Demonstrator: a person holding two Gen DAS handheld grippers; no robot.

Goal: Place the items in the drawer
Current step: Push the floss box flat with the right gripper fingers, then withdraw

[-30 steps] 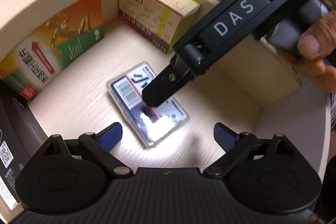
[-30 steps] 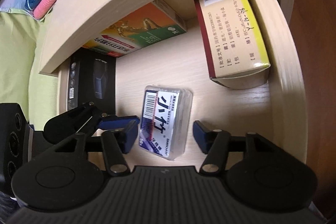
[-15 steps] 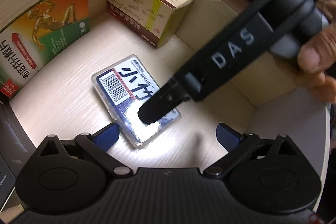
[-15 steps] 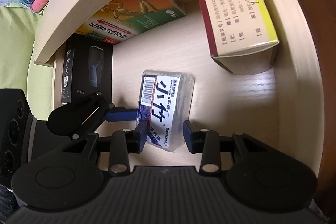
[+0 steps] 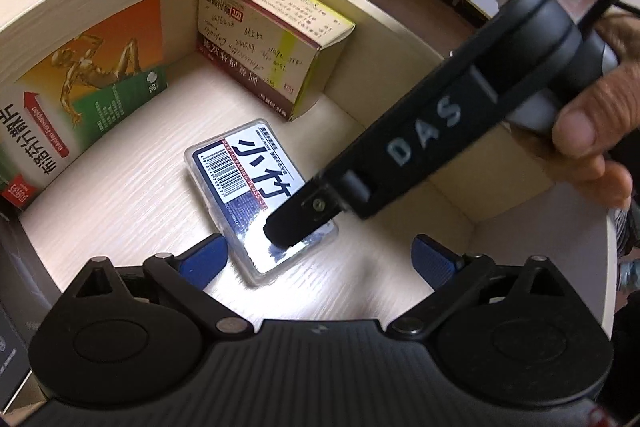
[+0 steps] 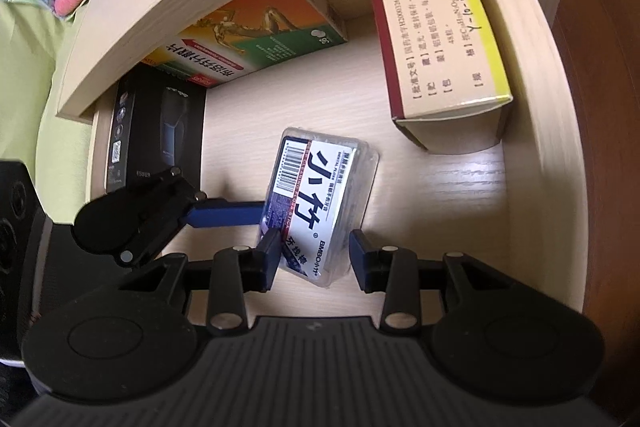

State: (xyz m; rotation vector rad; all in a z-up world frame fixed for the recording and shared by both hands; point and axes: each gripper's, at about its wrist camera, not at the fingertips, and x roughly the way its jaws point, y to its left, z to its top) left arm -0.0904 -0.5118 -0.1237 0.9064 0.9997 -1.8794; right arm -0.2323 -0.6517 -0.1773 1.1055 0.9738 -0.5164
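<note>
Compared with a second ago, the right gripper (image 6: 314, 259) has narrowed from wide open to straddling the near end of the clear floss-pick box (image 6: 320, 211), blue pads at or just off its sides; contact cannot be confirmed. That box lies flat on the floor of the drawer (image 5: 120, 195), between the orange-green carton (image 5: 80, 99) and the beige medicine box (image 5: 272, 43). Left gripper (image 5: 320, 259) is released, one pad beside the box.
</note>
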